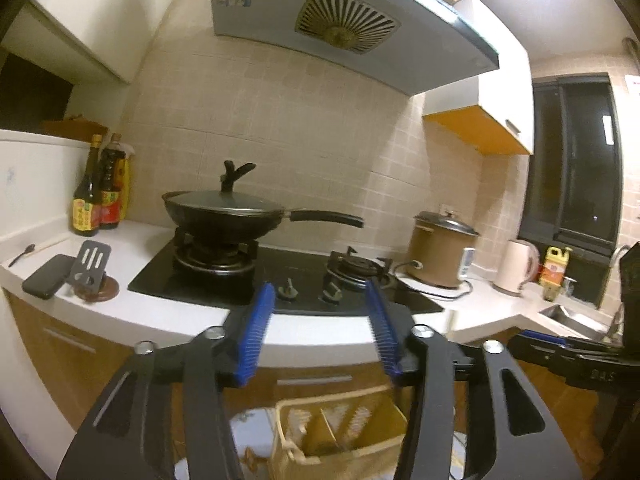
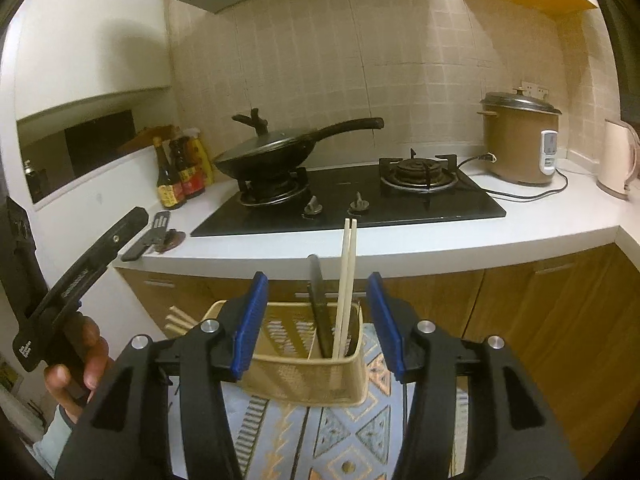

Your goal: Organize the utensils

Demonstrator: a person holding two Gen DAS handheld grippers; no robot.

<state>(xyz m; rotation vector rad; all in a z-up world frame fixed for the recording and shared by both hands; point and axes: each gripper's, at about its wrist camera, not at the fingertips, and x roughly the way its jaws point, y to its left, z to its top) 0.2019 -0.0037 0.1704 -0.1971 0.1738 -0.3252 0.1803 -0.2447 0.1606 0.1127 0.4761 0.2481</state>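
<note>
A beige mesh utensil holder (image 2: 308, 376) stands on a patterned surface just beyond my right gripper (image 2: 318, 322), which is open and empty. A pair of pale chopsticks (image 2: 347, 276) and a dark flat utensil (image 2: 318, 300) stand upright in its right compartment. More chopsticks (image 2: 180, 320) lie to its left. In the left wrist view the holder (image 1: 340, 436) sits below my left gripper (image 1: 320, 332), which is open and empty and raised in front of the stove. The left gripper also shows in the right wrist view (image 2: 80, 276).
A black gas hob (image 2: 348, 200) carries a lidded wok (image 2: 280, 148). Sauce bottles (image 2: 180, 172), a slotted spatula (image 1: 90, 262), a dark phone-like slab (image 1: 46, 276) and a small spoon (image 1: 22, 254) are on the left counter. A rice cooker (image 2: 520, 140) and kettle (image 1: 516, 266) stand right.
</note>
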